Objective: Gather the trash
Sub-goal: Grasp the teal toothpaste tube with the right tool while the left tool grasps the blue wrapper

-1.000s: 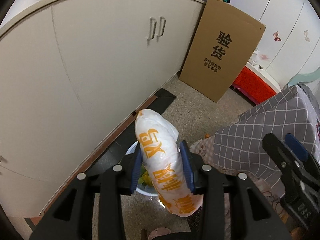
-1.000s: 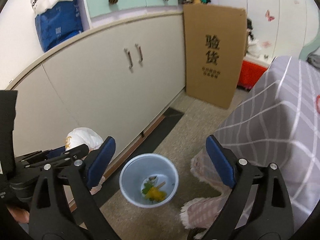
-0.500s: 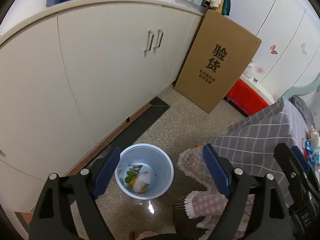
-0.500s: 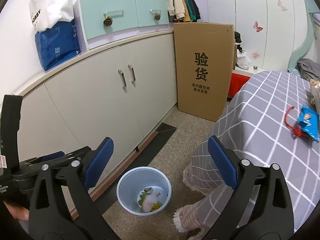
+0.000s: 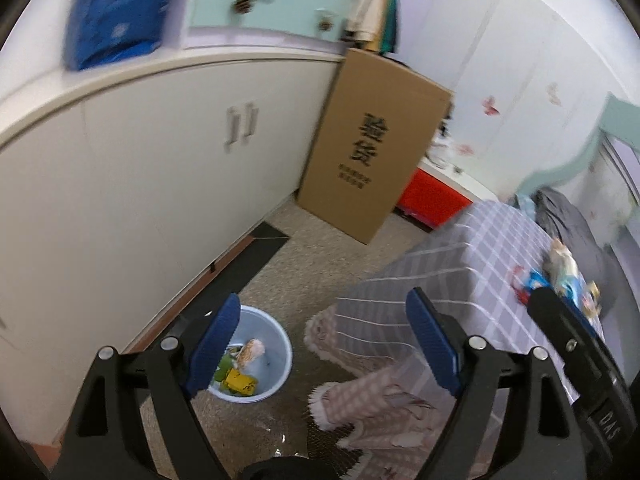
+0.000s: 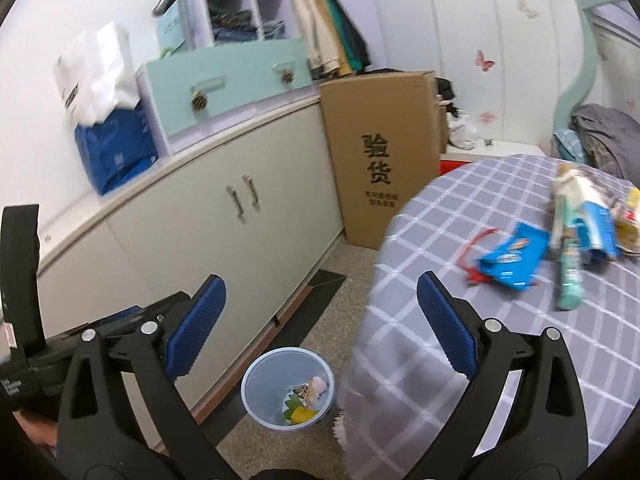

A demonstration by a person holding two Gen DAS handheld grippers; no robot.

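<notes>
Both grippers are showing the same build: black plastic scissor-style arms with triangular cut-outs, silver pivot screws, ribbed blue pads. Left gripper [image 5: 324,340], right gripper [image 6: 322,320]. White lettering is showing on the neighbouring gripper's black body in each view.

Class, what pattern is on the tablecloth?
Grey with a white grid check on the tablecloth; the right wrist view shows it best.

A cardboard box [image 6: 384,152] leans against the white cabinet [image 6: 224,224].
</notes>
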